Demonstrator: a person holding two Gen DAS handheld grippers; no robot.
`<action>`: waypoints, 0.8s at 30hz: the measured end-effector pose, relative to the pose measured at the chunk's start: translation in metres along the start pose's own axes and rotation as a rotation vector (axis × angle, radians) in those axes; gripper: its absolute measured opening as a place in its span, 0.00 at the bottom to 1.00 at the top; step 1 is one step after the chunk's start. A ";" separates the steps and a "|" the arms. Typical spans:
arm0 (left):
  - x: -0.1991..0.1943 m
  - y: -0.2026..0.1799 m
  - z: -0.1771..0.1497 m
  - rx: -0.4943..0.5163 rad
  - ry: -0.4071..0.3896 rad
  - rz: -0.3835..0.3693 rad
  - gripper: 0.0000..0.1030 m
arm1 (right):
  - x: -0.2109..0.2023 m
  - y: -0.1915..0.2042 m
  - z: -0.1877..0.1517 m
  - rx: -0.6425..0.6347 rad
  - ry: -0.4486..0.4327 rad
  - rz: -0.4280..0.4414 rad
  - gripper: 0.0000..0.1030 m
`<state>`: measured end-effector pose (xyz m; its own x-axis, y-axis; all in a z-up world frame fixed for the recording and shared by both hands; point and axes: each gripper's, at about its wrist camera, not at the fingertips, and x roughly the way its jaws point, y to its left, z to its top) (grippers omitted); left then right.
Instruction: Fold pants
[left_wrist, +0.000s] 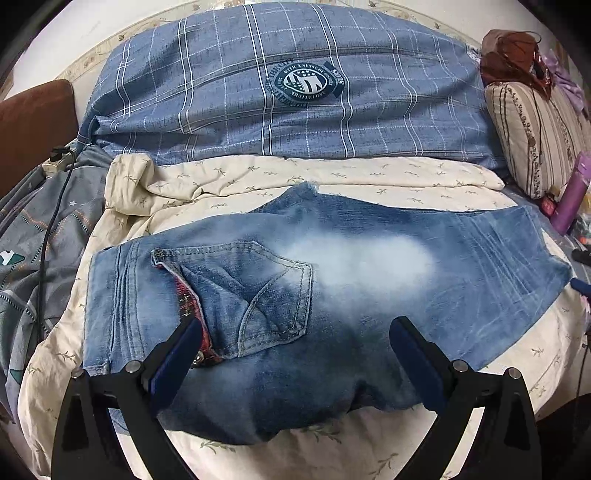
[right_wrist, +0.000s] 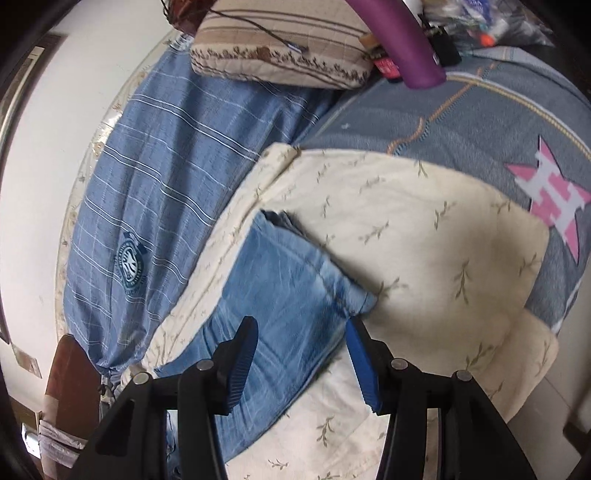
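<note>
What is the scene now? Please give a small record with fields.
item: jeans, folded, back pocket up
surface: cream quilt on a bed
left tongs: open, above the near edge of the jeans, holding nothing
right tongs: open, over one end of the jeans, holding nothing
behind: blue plaid pillow
side: striped cushion, purple tube
</note>
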<state>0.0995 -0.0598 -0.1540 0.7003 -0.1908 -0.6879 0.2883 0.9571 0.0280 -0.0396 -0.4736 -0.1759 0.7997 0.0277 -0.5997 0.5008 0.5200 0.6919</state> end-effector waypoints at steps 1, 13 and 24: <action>-0.002 0.002 0.000 -0.005 -0.003 -0.011 0.98 | 0.001 0.000 0.000 0.002 0.003 -0.002 0.52; -0.002 0.016 0.000 -0.071 0.013 0.026 0.98 | 0.024 0.068 -0.031 -0.303 0.045 -0.041 0.54; 0.004 0.021 -0.004 -0.063 0.040 0.076 0.98 | 0.060 0.070 -0.043 -0.337 0.174 -0.123 0.60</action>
<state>0.1055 -0.0395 -0.1591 0.6917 -0.1098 -0.7138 0.1932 0.9805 0.0365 0.0292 -0.3986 -0.1806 0.6580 0.0771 -0.7491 0.4297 0.7785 0.4576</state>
